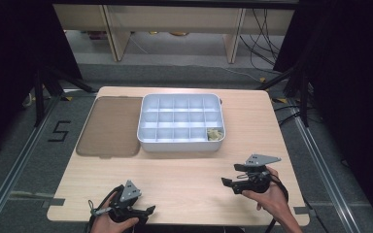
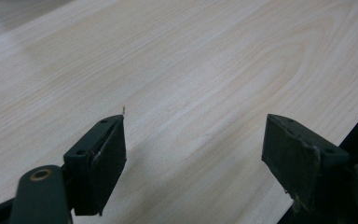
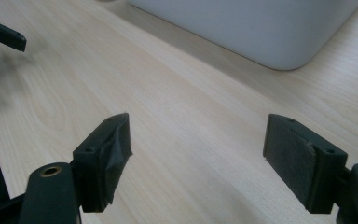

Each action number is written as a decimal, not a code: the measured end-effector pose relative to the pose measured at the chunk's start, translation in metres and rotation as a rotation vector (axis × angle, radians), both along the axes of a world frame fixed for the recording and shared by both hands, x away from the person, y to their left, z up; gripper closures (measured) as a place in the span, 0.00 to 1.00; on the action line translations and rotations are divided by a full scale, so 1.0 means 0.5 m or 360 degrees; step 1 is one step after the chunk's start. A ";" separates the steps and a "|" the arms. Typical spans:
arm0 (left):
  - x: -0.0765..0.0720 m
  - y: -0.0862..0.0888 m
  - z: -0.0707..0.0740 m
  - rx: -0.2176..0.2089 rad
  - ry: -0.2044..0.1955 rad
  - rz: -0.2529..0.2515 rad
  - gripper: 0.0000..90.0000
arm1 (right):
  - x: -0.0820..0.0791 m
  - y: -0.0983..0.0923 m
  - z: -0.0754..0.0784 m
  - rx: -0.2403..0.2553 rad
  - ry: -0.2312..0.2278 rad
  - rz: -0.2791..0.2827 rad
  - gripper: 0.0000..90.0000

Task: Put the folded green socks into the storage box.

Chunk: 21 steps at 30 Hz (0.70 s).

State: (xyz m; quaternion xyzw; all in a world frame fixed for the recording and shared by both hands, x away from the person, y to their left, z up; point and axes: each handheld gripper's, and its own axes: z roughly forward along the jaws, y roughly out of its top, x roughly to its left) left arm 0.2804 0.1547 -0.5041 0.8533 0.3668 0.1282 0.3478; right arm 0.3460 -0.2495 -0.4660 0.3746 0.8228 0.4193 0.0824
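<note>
A: We see the left gripper [image 1: 143,213] low at the near edge of the table [image 1: 184,179], held in the person's left hand [image 1: 111,224]. In the left gripper view its jaws stand wide apart over bare wood, with nothing between them.

B: And we find the right gripper [image 1: 229,183] farther right, held in the right hand [image 1: 267,194], pointing leftward across the table. Its jaws are spread too, and the space between the pads holds only wood grain.

A: So we count both as empty. What lies nearest to them?

B: We make it the white compartment tray [image 1: 181,144], standing in the middle of the table, beyond both grippers. In the right gripper view its rounded corner [image 3: 279,42] rises just ahead of the jaws, near but not touching.

A: We notice something small and pale yellowish [image 1: 214,134] in the tray's near right compartment; we cannot tell what it is.

B: Agreed. Just beside the tray on its left, a brown translucent lid [image 1: 109,127] lies flat on the table, touching or nearly touching the tray's side.

A: In the right gripper view we also catch the left gripper's black jaw tips at the upper left edge, well apart from the right one.
</note>
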 end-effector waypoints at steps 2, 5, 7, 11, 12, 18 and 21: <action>0.001 0.001 0.000 0.0009 -0.0011 -0.0014 0.23 | -0.001 -0.003 -0.002 -0.0015 -0.0034 0.0005 0.25; 0.001 0.000 0.000 0.0002 -0.0011 -0.0017 0.23 | -0.007 -0.004 -0.008 -0.0019 -0.0040 0.0013 0.24; 0.001 0.000 0.000 0.0008 -0.0012 -0.0017 0.23 | -0.012 0.001 -0.011 0.0028 -0.0001 0.0006 0.23; 0.000 -0.001 -0.001 -0.0004 -0.0015 -0.0019 0.23 | -0.017 -0.005 -0.019 -0.0020 -0.0039 0.0016 0.21; 0.001 -0.003 -0.003 -0.0025 -0.0027 -0.0002 0.23 | -0.019 -0.005 -0.021 -0.0016 -0.0039 0.0012 0.21; -0.001 -0.003 -0.001 -0.0001 -0.0007 -0.0011 0.23 | -0.038 -0.010 -0.035 0.0040 -0.0011 -0.0001 0.20; -0.002 -0.004 -0.002 -0.0011 0.0010 0.0001 0.23 | -0.044 -0.018 -0.042 -0.0011 -0.0045 -0.0008 0.20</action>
